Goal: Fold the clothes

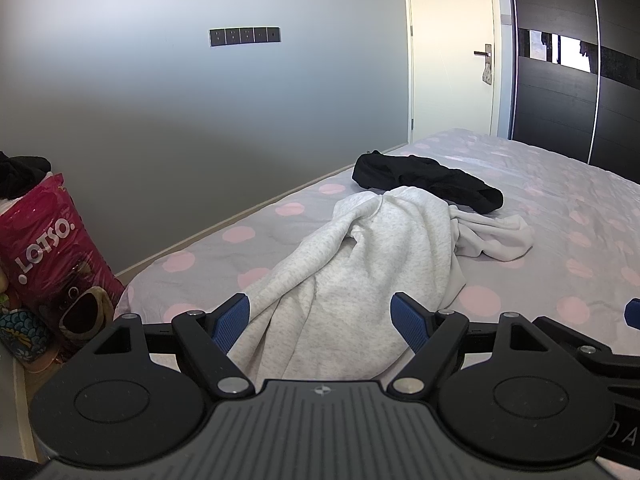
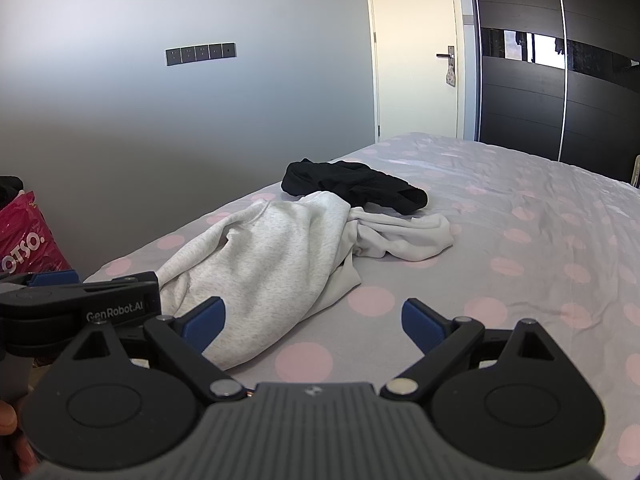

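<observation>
The left gripper [image 1: 320,320] has matte black linkage arms with silver pivot screws, ribbed blue pads [image 1: 232,322] on its fingers, and a ridged grey housing bearing a small round emblem. The right gripper [image 2: 314,322] has the same build. Seen from the right wrist, the left unit's black side carries white "GenRobot.AI" lettering.

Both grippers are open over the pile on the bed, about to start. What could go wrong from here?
1. The grey sweatshirt lies bunched on the white garment; a deep pinch by the left gripper may lift both.
2. The black garment touches the pile's far end and could drag along.
3. The right gripper sits close beside the left; they might collide when spreading the cloth.
</observation>
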`<state>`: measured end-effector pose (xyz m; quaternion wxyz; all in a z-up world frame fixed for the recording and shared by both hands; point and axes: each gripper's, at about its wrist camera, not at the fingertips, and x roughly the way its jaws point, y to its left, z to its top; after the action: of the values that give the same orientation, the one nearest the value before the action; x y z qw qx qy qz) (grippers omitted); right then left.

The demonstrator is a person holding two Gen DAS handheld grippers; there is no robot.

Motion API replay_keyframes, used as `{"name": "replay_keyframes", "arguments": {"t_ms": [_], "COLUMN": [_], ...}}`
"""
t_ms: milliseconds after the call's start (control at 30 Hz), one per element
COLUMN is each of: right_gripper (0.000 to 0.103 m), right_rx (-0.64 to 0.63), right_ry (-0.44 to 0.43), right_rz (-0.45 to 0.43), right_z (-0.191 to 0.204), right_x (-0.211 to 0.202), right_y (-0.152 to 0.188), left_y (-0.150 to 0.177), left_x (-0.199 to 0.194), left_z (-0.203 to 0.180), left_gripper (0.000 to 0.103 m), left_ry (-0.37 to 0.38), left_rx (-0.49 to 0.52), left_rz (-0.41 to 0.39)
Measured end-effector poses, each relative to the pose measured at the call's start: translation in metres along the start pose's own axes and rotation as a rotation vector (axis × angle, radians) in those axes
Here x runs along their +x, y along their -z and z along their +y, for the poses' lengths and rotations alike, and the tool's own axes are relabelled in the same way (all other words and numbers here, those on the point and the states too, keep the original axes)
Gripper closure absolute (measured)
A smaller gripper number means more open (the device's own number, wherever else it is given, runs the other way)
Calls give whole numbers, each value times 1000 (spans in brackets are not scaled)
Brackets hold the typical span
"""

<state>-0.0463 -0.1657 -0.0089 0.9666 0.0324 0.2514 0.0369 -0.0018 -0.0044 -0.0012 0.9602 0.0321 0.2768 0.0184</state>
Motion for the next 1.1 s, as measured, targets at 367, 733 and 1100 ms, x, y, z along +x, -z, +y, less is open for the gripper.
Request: {"name": "replay_keyframes", "arguments": {"t_ms": [367,733,1100], "right_gripper": [7,14,21], "right_rx": [-91,-130,-28], "right_ry": [-56,-176,-233], "right_rz": [45,143,219], "right_z": [8,27,56], "right_x": [32,148,243], "right_y": [-17,-40,-38], "left_y": [-16,-40,-27], "left_x": [26,137,201], "left_z": [5,33,54], "left_gripper": [26,27,56], "left_ry": [-25,104,164], "left_rx": [64,170,148], "left_rz": [67,221,350]}}
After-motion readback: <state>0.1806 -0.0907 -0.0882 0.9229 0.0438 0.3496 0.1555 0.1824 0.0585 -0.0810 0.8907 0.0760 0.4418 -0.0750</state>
